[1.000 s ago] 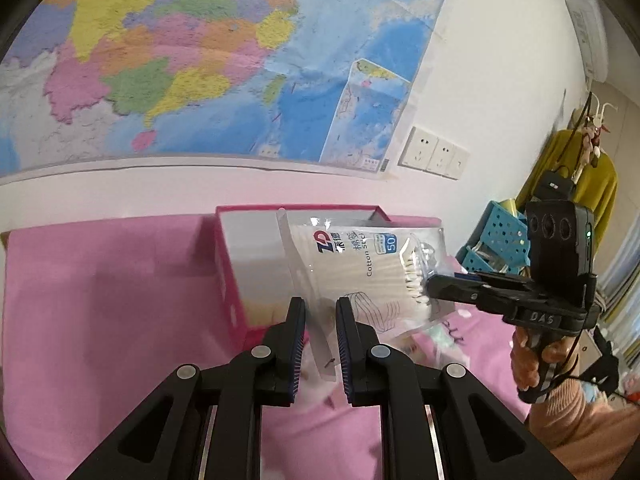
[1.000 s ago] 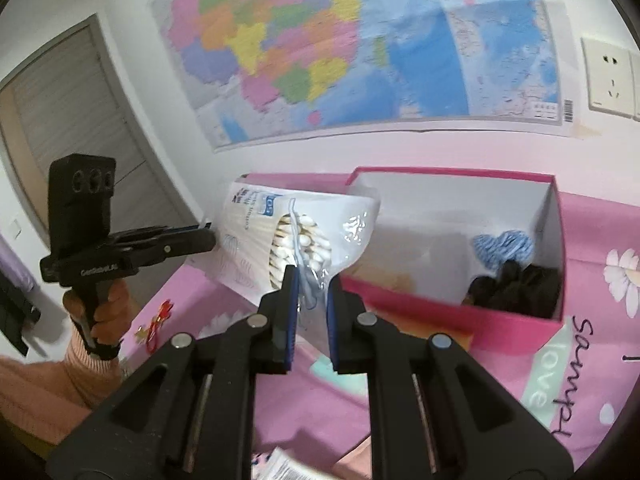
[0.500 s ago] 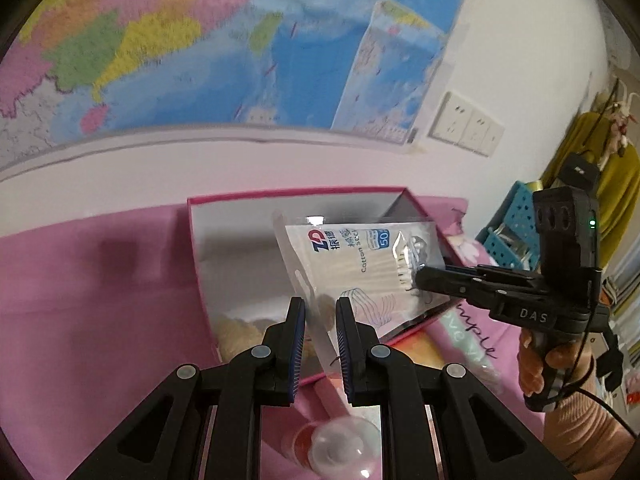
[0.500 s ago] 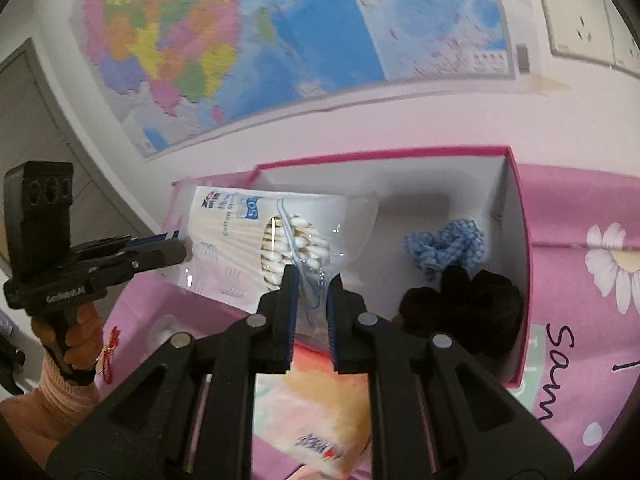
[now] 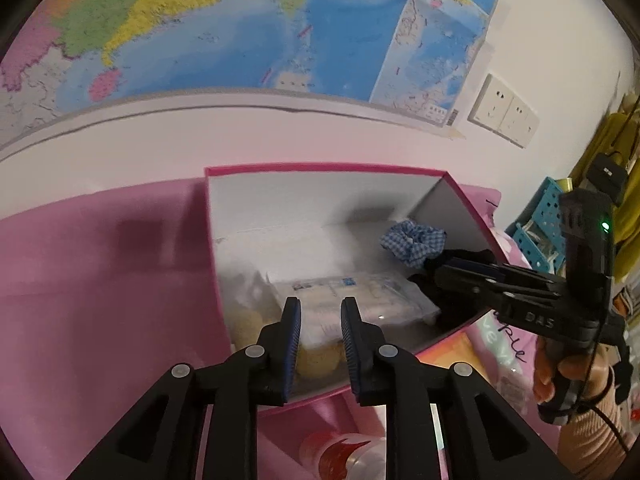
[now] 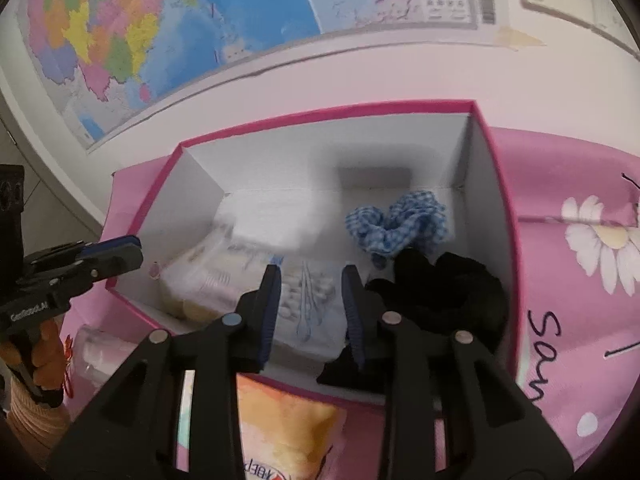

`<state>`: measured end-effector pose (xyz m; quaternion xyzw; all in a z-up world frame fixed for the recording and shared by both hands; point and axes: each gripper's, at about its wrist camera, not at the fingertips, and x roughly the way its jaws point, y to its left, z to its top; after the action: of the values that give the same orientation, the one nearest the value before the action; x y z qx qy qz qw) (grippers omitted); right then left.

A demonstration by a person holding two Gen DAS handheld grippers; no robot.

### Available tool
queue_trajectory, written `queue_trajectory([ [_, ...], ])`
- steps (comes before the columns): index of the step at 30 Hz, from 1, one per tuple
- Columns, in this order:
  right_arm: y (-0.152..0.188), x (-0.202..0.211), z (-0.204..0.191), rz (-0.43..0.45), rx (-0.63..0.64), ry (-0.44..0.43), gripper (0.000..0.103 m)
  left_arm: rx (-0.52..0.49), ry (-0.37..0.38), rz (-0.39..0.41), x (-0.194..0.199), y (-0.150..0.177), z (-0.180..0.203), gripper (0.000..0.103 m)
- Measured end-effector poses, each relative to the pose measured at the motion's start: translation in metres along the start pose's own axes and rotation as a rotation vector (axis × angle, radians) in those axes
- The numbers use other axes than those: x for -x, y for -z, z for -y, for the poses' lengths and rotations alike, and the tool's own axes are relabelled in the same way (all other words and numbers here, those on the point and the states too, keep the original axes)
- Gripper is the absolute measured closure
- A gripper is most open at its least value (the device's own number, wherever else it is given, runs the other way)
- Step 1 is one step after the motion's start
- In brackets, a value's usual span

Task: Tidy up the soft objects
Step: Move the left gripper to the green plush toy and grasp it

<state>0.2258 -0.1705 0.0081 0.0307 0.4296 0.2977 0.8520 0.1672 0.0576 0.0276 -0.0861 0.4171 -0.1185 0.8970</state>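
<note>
A colourful wall map (image 5: pixel 240 32) hangs on the white wall, with a double wall socket (image 5: pixel 503 110) to its right, above a bench covered in a pink cloth (image 5: pixel 100 280) printed with daisies and dark lettering. On the cloth stands an open pink box (image 6: pixel 514 248) with white inner walls.

Inside the box, the clear bag of cotton swabs (image 5: pixel 352 296) lies flat on the floor toward the left half, partly over some pale yellow round pieces (image 5: pixel 316 358) at the near-left corner. A blue-and-white checked scrunchie (image 6: pixel 400 224) sits near the back right, and a black scrunchie (image 6: pixel 448 292) lies just in front of it against the right wall.

The left gripper (image 5: pixel 320 320) hovers over the near edge of the box with its jaws opening; the bag lies below them, and the blue pads do not press on it. The right gripper (image 6: pixel 308 284) points down into the box from the other side, its jaws also opening, wider apart, with the swab end of the bag seen between them but free of the pads.

In front of the box lie an orange-and-white packet (image 6: pixel 288 432) and a small clear bottle (image 5: pixel 344 452).
</note>
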Motion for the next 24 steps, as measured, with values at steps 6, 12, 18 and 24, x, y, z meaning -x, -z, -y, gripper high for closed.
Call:
queue_trajectory([
  [6, 0.018, 0.036, -0.009, 0.042, 0.04, -0.052, 0.07, -0.022, 0.014, 0.062, 0.025, 0.011, 0.006, 0.078],
  [12, 0.044, 0.074, -0.021, 0.075, 0.061, -0.154, 0.067, -0.065, 0.055, 0.153, 0.074, 0.035, 0.015, 0.067],
  [18, 0.084, 0.095, -0.033, 0.046, 0.076, -0.243, 0.063, -0.098, 0.09, 0.191, 0.109, 0.068, 0.021, 0.059],
  [24, 0.13, 0.097, -0.057, -0.059, 0.096, -0.374, 0.063, -0.105, 0.076, 0.135, 0.117, 0.11, 0.016, 0.058],
])
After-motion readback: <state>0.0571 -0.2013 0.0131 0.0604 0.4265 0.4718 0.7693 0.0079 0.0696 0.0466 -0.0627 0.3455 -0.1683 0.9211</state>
